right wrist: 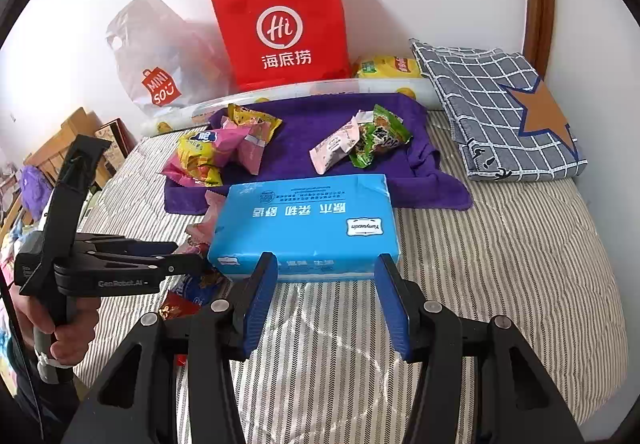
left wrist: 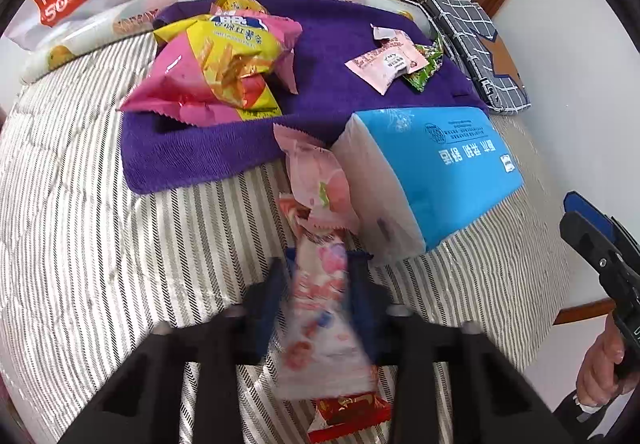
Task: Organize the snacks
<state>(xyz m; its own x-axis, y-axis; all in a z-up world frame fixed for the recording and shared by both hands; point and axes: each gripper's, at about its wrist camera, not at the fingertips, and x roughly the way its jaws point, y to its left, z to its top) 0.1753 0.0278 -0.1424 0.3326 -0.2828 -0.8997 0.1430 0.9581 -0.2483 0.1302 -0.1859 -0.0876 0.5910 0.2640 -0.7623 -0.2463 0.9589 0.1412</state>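
Striped grey-white bedspread (right wrist: 500,264) lies bare right of blue tissue pack (right wrist: 308,222); w/ purple towel (right wrist: 344,112) just behind it. I've got left gripper (left wrist: 318,294) clamped on blurry pink-white snack wrapper (left wrist: 320,308), left of the pack. Right gripper (right wrist: 326,300) half-spread, empty, near pack's front edge.

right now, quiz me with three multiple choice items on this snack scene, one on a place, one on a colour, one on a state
1. Where does the tissue pack lie?
A. in the red bag
B. on the striped bedding, in front of the purple towel
C. on the checked cloth

2. What colour is the paper bag by the wall?
A. red
B. green
C. black

3. How do the left tongs stand?
A. wide open, empty
B. shut on a pink snack packet
C. out of sight

Answers: 1 B, bedding under it, towel behind; 2 A, red with white logo; 3 B, the packet sits pinched between them.
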